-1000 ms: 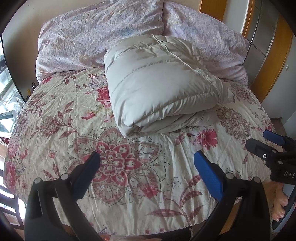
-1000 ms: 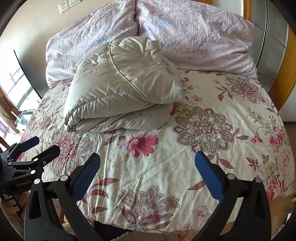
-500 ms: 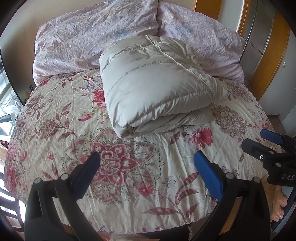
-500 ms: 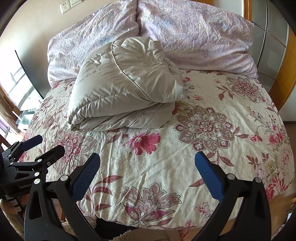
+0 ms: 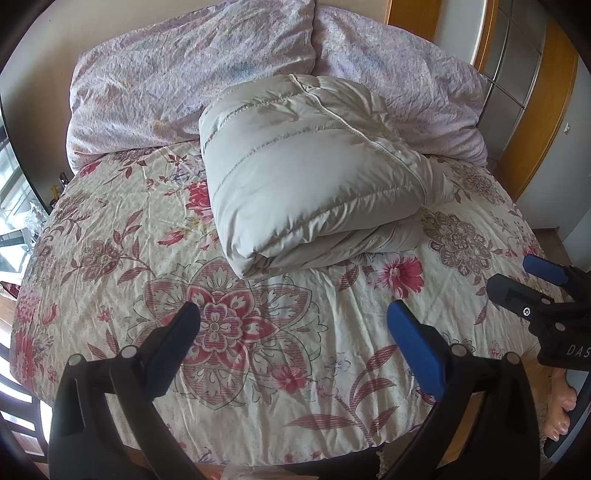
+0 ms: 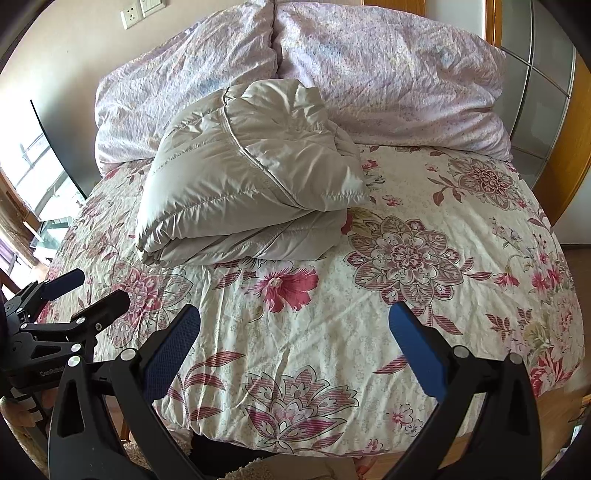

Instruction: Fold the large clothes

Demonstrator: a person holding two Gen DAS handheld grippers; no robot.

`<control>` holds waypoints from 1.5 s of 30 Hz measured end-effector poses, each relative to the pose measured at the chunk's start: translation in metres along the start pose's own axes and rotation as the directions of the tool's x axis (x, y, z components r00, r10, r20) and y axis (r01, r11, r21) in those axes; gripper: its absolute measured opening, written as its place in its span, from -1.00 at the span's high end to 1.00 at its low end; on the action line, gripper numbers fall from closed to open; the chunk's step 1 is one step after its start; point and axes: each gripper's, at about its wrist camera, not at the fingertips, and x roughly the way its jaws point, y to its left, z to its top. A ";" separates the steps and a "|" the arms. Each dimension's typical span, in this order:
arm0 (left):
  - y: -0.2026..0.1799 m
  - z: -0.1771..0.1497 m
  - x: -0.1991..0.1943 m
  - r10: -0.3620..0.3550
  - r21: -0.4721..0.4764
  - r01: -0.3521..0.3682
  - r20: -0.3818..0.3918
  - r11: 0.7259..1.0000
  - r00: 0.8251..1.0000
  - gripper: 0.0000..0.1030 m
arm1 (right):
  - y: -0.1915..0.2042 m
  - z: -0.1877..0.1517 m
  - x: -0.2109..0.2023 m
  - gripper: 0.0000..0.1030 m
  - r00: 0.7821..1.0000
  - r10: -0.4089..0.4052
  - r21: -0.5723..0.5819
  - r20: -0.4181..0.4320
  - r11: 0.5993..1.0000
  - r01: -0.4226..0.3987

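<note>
A folded beige puffer jacket (image 5: 314, 173) lies on the bed, on the floral bedspread (image 5: 236, 332), as a thick, squarish bundle with its layers stacked and the fold edge facing the foot of the bed. Its far side rests against two pale lilac pillows (image 5: 192, 70) at the head of the bed; the quilting seams and a piped seam run across its top. In the right wrist view the same jacket (image 6: 251, 177) sits just in front of the pillows (image 6: 388, 74), with a loose flap hanging over its right end.

The left gripper (image 5: 293, 330) hovers over the bedspread on the near side of the jacket, well apart from it, its fingers (image 5: 413, 347) spread wide and holding nothing. The right gripper (image 6: 293, 332) is likewise on the near side of the jacket, over the bedspread (image 6: 406, 258), with its fingers (image 6: 415, 347) spread wide and empty. Each gripper shows at the edge of the other's view, beside the foot of the bed. A wall socket (image 6: 130, 16) is on the wall above the pillows, and a wooden-framed wardrobe (image 5: 532, 92) stands to the right of them.
</note>
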 end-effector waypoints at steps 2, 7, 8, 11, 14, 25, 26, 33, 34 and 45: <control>0.000 0.000 0.000 0.001 0.000 -0.001 0.000 1.000 1.000 -0.95 | 0.000 0.000 0.000 -0.97 1.000 0.001 0.000 -0.002 1.000 -0.001; 0.000 0.000 0.000 0.001 0.000 -0.001 0.002 1.000 1.000 -0.95 | 0.001 0.000 -0.001 -0.97 1.000 0.008 -0.002 -0.004 1.000 -0.008; 0.001 0.000 0.000 0.002 -0.001 -0.002 0.002 1.000 1.000 -0.95 | 0.001 0.000 -0.001 -0.97 1.000 0.008 -0.001 -0.004 1.000 -0.008; 0.001 0.000 0.000 -0.002 0.000 0.002 0.000 1.000 1.000 -0.95 | 0.001 0.000 -0.001 -0.97 1.000 0.008 -0.001 -0.004 1.000 -0.008; 0.000 0.000 0.000 -0.008 0.001 0.008 -0.003 1.000 1.000 -0.95 | 0.001 0.000 -0.001 -0.97 1.000 0.005 0.002 -0.005 1.000 -0.005; -0.004 0.001 0.000 -0.014 0.002 0.014 -0.004 1.000 1.000 -0.95 | -0.001 0.000 0.001 -0.97 1.000 0.005 0.003 -0.006 1.000 -0.005; -0.004 0.001 0.000 -0.014 0.003 0.014 -0.004 1.000 1.000 -0.95 | -0.001 0.000 0.002 -0.97 1.000 0.005 0.005 -0.008 1.000 -0.005; -0.005 0.000 0.001 -0.012 0.007 0.012 -0.003 1.000 1.000 -0.95 | -0.002 0.000 0.003 -0.97 1.000 0.006 0.004 -0.008 1.000 -0.006; -0.005 0.000 0.001 -0.012 0.008 0.012 -0.004 1.000 1.000 -0.95 | -0.002 0.000 0.003 -0.97 1.000 0.006 0.004 -0.009 1.000 -0.006; -0.005 0.000 0.002 -0.012 0.008 0.012 -0.004 1.000 1.000 -0.95 | -0.002 -0.001 0.002 -0.97 1.000 0.005 0.005 -0.009 1.000 -0.005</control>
